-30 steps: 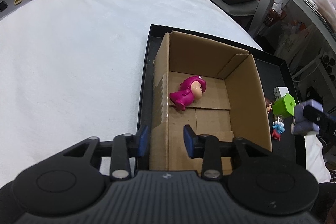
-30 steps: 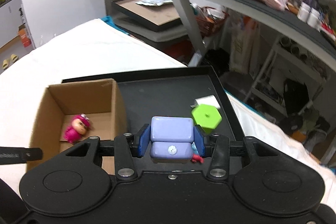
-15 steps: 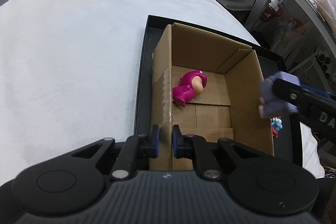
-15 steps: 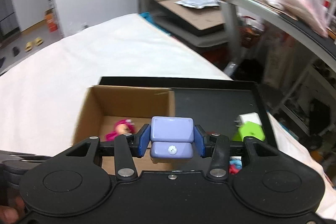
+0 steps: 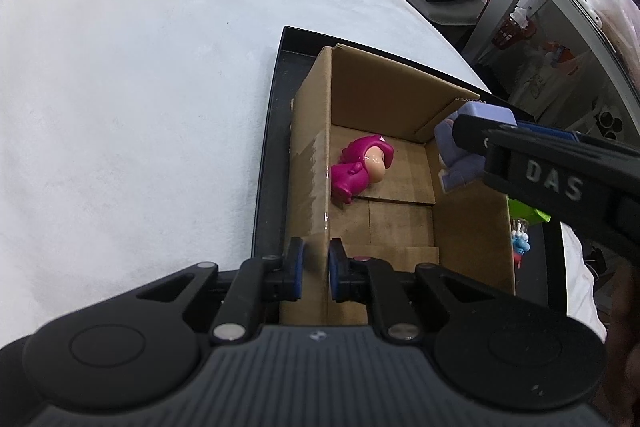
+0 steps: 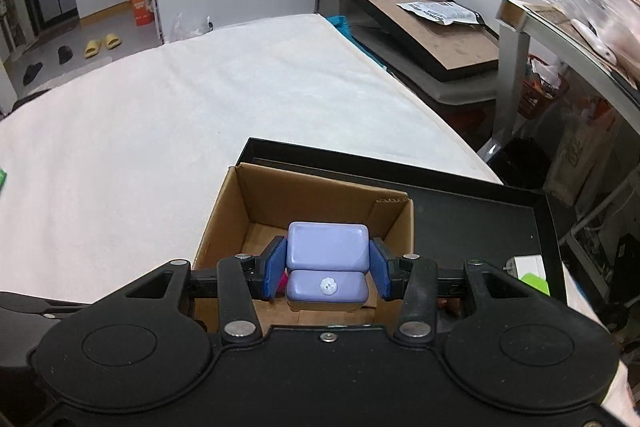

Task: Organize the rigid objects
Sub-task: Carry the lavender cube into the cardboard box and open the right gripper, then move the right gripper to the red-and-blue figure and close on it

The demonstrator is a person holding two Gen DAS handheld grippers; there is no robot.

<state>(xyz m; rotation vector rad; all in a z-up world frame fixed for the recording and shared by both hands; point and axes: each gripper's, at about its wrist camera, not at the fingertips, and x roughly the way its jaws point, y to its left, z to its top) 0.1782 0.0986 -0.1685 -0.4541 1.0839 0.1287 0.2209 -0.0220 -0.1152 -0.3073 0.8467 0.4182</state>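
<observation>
An open cardboard box (image 5: 400, 99) (image 6: 320, 195) stands in a black tray (image 5: 272, 131) (image 6: 480, 211) on the white-covered table. A pink toy figure (image 5: 362, 167) lies on the box floor. My left gripper (image 5: 314, 269) is shut on the box's near left wall. My right gripper (image 6: 327, 269) is shut on a lavender toy armchair (image 6: 327, 259) (image 5: 460, 155), which hangs over the box's open top near its right wall. In the left wrist view the right gripper's black body covers part of the chair.
A green block (image 5: 528, 213) (image 6: 536, 281), a small blue-and-red figure (image 5: 520, 247) and a white item (image 6: 526, 263) lie in the tray right of the box. Beyond the table stand a low cabinet with a framed board (image 6: 436, 39) and a cluttered shelf (image 6: 580, 27).
My left gripper's jaws closed onto the box's left wall. My right gripper carried the lavender chair leftward from above the tray to above the box.
</observation>
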